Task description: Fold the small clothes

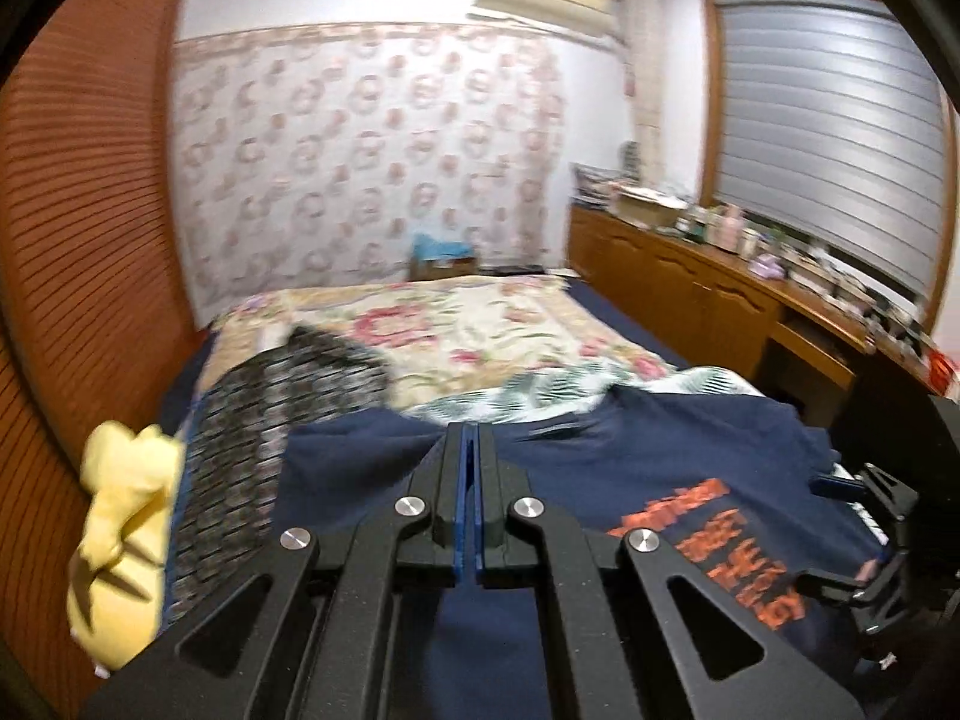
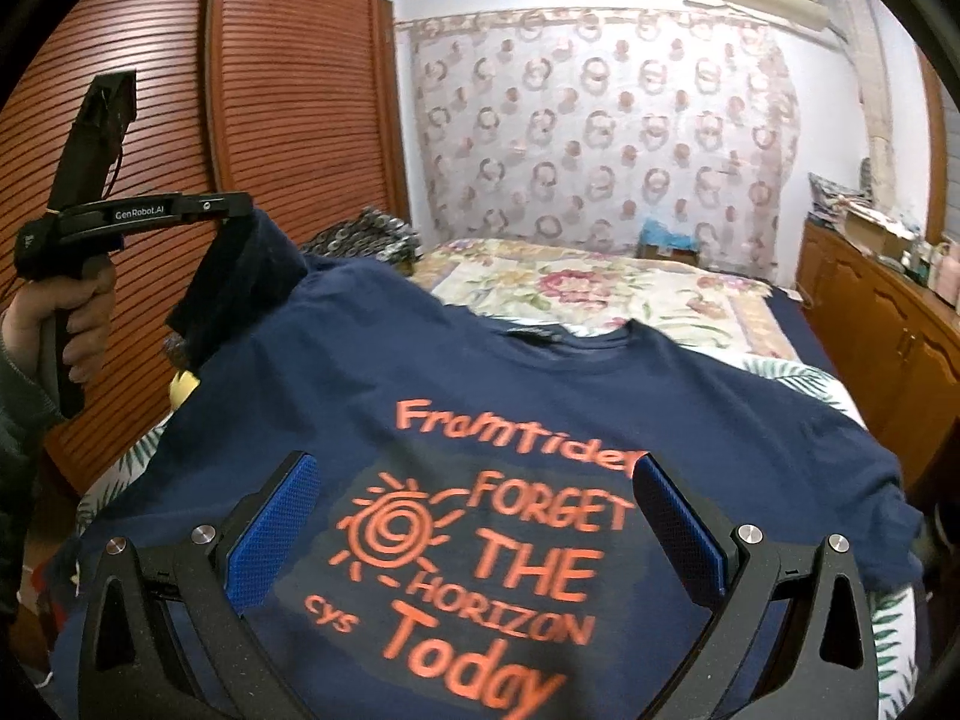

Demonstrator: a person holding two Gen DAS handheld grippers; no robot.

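The left hand-held gripper (image 1: 470, 438) is raised, clamped on a sleeve (image 2: 252, 276) of the navy T-shirt (image 2: 540, 372). The right hand-held gripper (image 2: 474, 474) hovers wide over its orange print. The shirt lies face-up on the bed (image 2: 600, 288); its hem is cut off below.

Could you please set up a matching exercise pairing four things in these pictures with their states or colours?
Things:
1. left gripper
2. right gripper
3. T-shirt
4. yellow cloth

States:
a. open above the orange print
b. navy, one sleeve lifted
c. bunched at the bed's left edge
d. shut on the sleeve

Pairs: 1-d, 2-a, 3-b, 4-c
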